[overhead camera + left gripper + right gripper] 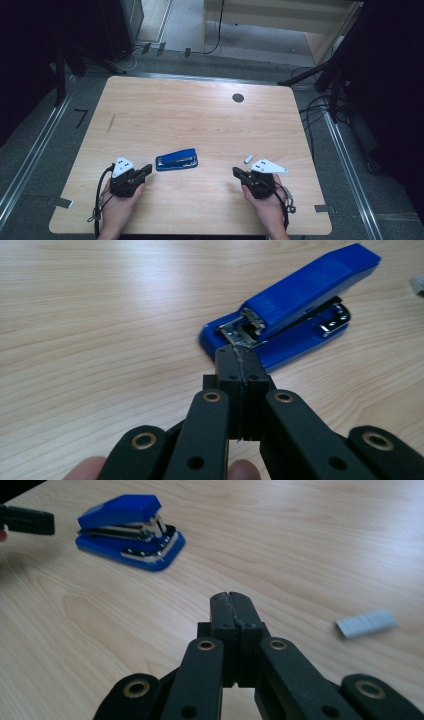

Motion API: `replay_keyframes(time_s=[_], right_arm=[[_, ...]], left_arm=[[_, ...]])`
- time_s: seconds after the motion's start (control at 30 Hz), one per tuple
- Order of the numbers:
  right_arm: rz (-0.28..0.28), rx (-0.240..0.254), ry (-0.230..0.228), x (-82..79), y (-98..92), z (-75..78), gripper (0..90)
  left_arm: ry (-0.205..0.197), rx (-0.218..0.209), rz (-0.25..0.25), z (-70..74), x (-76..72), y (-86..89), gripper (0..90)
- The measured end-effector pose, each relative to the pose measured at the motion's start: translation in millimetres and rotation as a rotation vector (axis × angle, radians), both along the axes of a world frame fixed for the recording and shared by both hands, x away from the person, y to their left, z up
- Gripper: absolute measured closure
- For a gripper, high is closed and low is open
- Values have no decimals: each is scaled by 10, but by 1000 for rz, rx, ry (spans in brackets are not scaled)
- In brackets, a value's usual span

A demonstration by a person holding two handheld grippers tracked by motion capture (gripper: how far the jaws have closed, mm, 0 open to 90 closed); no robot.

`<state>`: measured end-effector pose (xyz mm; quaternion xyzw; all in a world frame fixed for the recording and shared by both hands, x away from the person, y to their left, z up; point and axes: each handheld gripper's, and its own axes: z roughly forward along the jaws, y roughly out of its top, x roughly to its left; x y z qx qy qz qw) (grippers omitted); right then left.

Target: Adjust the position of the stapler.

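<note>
A blue stapler [176, 159] lies flat near the front middle of the wooden table [200, 115]. My left gripper [148, 170] rests just left of it, jaws pressed together with nothing between them; in the left gripper view its tips [239, 357] sit right before the stapler's [295, 305] metal mouth, apart from it. My right gripper [235, 172] lies at the front right, shut and empty, pointing toward the stapler [131, 530]. A short strip of staples [248, 159] lies beside it, seen at the right [365, 623] of the right gripper view [231, 600].
A dark round cable hole [238, 98] sits near the table's far edge. Cables and dark stands crowd the floor beyond and to the right of the table. In the right gripper view the other gripper's black tip [27, 520] shows at the far left.
</note>
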<state>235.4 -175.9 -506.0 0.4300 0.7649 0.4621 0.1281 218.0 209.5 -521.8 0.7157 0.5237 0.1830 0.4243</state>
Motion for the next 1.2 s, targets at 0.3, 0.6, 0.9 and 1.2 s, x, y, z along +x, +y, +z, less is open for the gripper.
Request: replay_keyframes(time_s=[0.3,0.6,0.9,1.2], right_arm=[[59,2,16,292,495,19,900],[52,16,72,664,847,-149,900],[16,21,120,923,1041,-293,900],[56,47,135,1064,1143,-348,900]], left_arm=[[58,17,-5,-45,95,-104,900],[91,54,-26,-89,123,-166,900],[85,85,-32,-89,119,-200,900],[100,88,-16,-82,114,-192,900]])
